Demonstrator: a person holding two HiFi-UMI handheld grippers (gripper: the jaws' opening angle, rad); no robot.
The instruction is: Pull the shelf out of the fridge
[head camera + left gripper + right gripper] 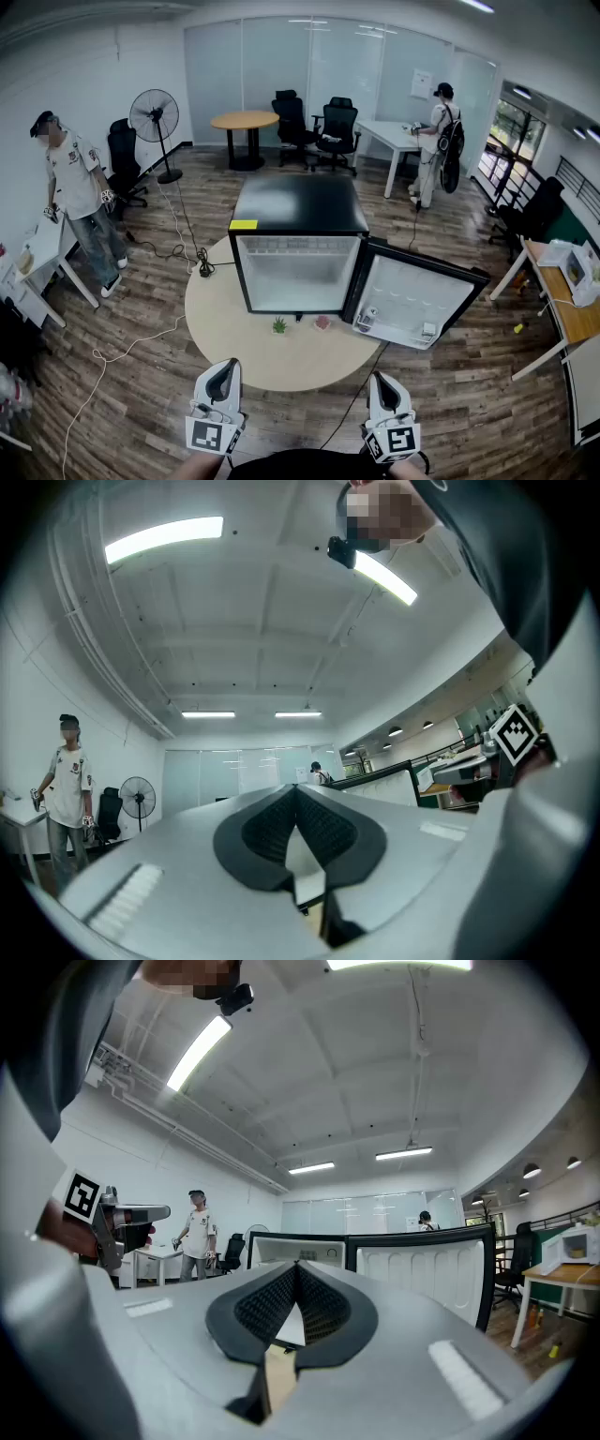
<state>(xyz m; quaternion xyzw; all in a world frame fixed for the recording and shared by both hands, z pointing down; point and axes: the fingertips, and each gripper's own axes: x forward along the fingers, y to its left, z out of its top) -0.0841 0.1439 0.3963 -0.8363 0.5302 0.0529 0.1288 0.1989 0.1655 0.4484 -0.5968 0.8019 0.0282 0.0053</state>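
Note:
A black mini fridge (298, 246) stands on a round beige table (244, 347), its door (412, 298) swung open to the right. The white inside is lit; a pale shelf (295, 247) shows faintly near its top. Both grippers are low at the near edge of the table, well short of the fridge. My left gripper (223, 371) (298, 795) is shut with nothing in it. My right gripper (382, 382) (298, 1272) is shut and empty too. The right gripper view looks over its jaws at the fridge (300, 1246) and the open door (422, 1269).
A small green plant (278, 325) and a pink object (322, 322) sit on the table before the fridge. Cables run across the wood floor at left. A person (77, 183) stands at left near a fan (155, 117); another person (439, 141) is at the back.

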